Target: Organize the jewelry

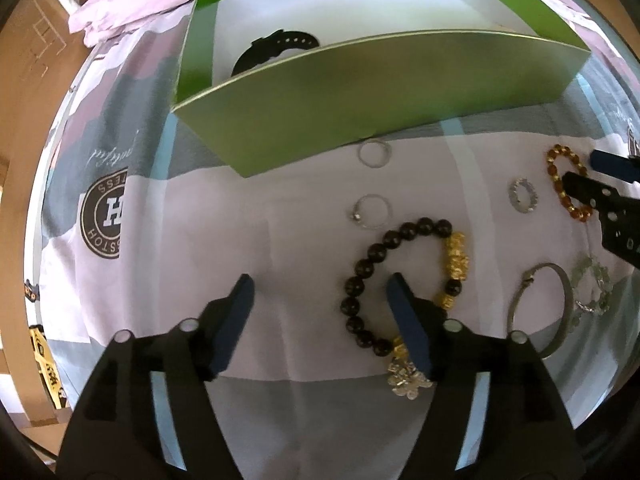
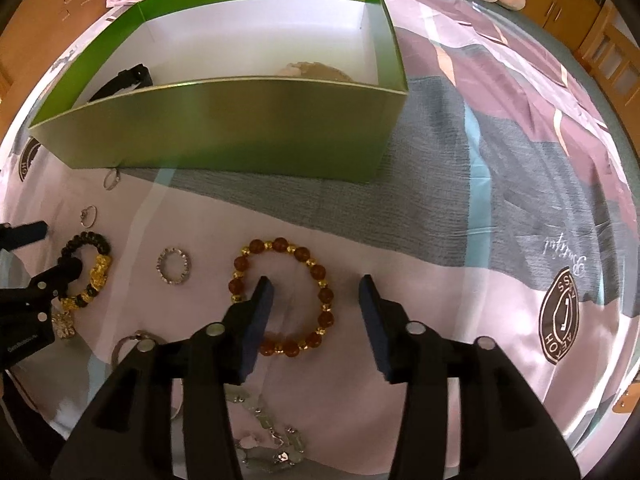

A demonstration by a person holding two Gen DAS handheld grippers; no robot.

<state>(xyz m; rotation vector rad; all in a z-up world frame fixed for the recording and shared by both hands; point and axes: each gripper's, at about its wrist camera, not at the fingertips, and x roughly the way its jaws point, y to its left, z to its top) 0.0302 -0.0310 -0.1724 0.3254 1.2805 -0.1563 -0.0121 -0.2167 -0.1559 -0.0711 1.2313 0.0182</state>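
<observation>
A: Holding both tongs spread wide, nothing gripped. L gripper [image 1: 320,304] has one finger inside the black-and-gold bracelet [image 1: 362,280]; R gripper [image 2: 316,308] has one inside the amber bracelet [image 2: 324,296].

B: Box?

A: Green box [image 2: 240,128] sits just behind on the bedsheet [image 2: 500,184], w/ a black watch [image 1: 276,46] inside.

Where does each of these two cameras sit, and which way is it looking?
Left wrist: sits on the left gripper, looking forward past its fingers at the black-and-gold bracelet and green box; the right gripper shows at the right edge.
Right wrist: sits on the right gripper, looking at the amber bracelet; the left gripper shows at the left edge.
Shared: box, both bracelets, sparkly ring.
</observation>
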